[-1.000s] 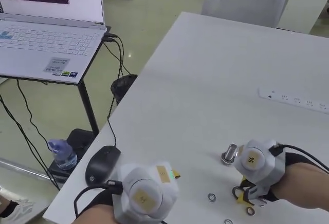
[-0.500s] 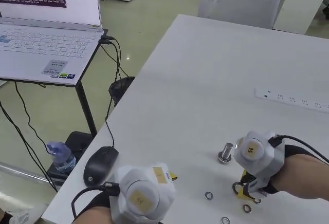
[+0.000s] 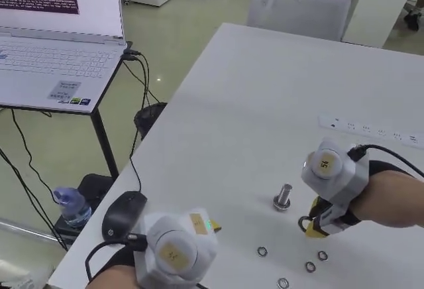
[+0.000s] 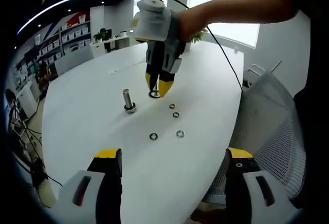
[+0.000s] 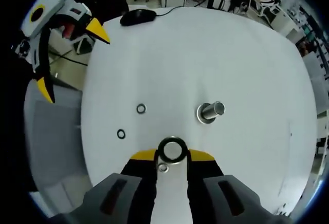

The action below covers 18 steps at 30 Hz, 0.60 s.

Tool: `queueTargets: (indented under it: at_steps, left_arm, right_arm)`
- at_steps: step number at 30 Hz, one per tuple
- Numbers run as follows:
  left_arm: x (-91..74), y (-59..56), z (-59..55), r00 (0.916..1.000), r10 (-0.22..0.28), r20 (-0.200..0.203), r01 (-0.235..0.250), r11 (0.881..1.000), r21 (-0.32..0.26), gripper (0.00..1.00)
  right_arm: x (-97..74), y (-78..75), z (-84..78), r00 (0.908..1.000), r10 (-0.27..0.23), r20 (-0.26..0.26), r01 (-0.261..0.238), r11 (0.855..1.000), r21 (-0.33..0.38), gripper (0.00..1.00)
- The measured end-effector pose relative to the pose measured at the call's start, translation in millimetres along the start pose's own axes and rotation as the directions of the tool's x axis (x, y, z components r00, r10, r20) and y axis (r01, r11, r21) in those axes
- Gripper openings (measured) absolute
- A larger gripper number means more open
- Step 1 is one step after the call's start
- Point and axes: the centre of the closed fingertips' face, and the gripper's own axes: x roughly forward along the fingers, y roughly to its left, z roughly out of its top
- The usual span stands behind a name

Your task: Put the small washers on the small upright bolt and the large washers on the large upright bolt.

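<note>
In the head view my left claw (image 3: 192, 239) is running off the bottom edge, its housing covering the jaws. Beside the bolt (image 3: 283, 196), my right claw (image 3: 314, 228) is half hiding the big washer (image 3: 304, 223). The washers (image 3: 310, 266) lying nearer me than the bolt are looking too small to size.

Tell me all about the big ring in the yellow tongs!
The big ring is a flat, round washer that looks like dark grey metal, with a wide hole showing the white table through it. The right tongs pinch it between their yellow tips. It sits a little short of the upright bolt, not on it. I cannot tell whether it touches the table.
</note>
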Motion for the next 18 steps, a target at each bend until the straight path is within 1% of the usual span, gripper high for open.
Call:
queueTargets:
  at_steps: [3,8,10,12,13,15,18]
  left_arm:
    - [-1.1,-0.6,0.5,1.0000,0.000,0.001,0.000,1.000,0.003,0.82]
    - [-2.1,1.1,1.8,0.9999,0.008,0.006,-0.008,1.000,0.001,0.84]
    - [-2.4,2.0,2.4,0.9999,0.010,0.011,-0.010,1.000,-0.002,0.85]
    - [-2.1,3.3,1.4,0.9999,0.014,0.006,-0.014,1.000,-0.004,0.85]
    - [-2.1,3.4,1.0,0.9999,0.014,0.005,-0.014,1.000,-0.003,0.85]
    - [-2.0,4.5,0.7,0.9999,0.016,0.001,-0.016,1.000,-0.003,0.85]
    - [-2.1,5.6,0.8,0.9999,0.015,0.002,-0.015,1.000,-0.005,0.85]
  right_arm:
    - [-3.4,-3.3,0.8,1.0000,-0.005,-0.005,0.005,1.000,-0.001,0.21]
    - [-10.8,-8.9,4.4,0.9999,-0.011,0.002,0.011,1.000,0.003,0.21]
    - [-15.5,-13.3,7.8,0.9997,-0.019,0.015,0.019,1.000,0.010,0.21]
    - [-19.7,-17.1,9.9,0.9995,-0.024,0.019,0.024,1.000,0.021,0.21]
    - [-22.6,-20.2,11.5,0.9992,-0.036,0.019,0.035,0.999,0.023,0.21]
    - [-27.0,-22.7,16.9,0.9986,-0.044,0.030,0.044,0.999,0.021,0.21]
    - [-26.5,-28.3,19.2,0.9983,-0.053,0.026,0.052,0.999,0.014,0.21]
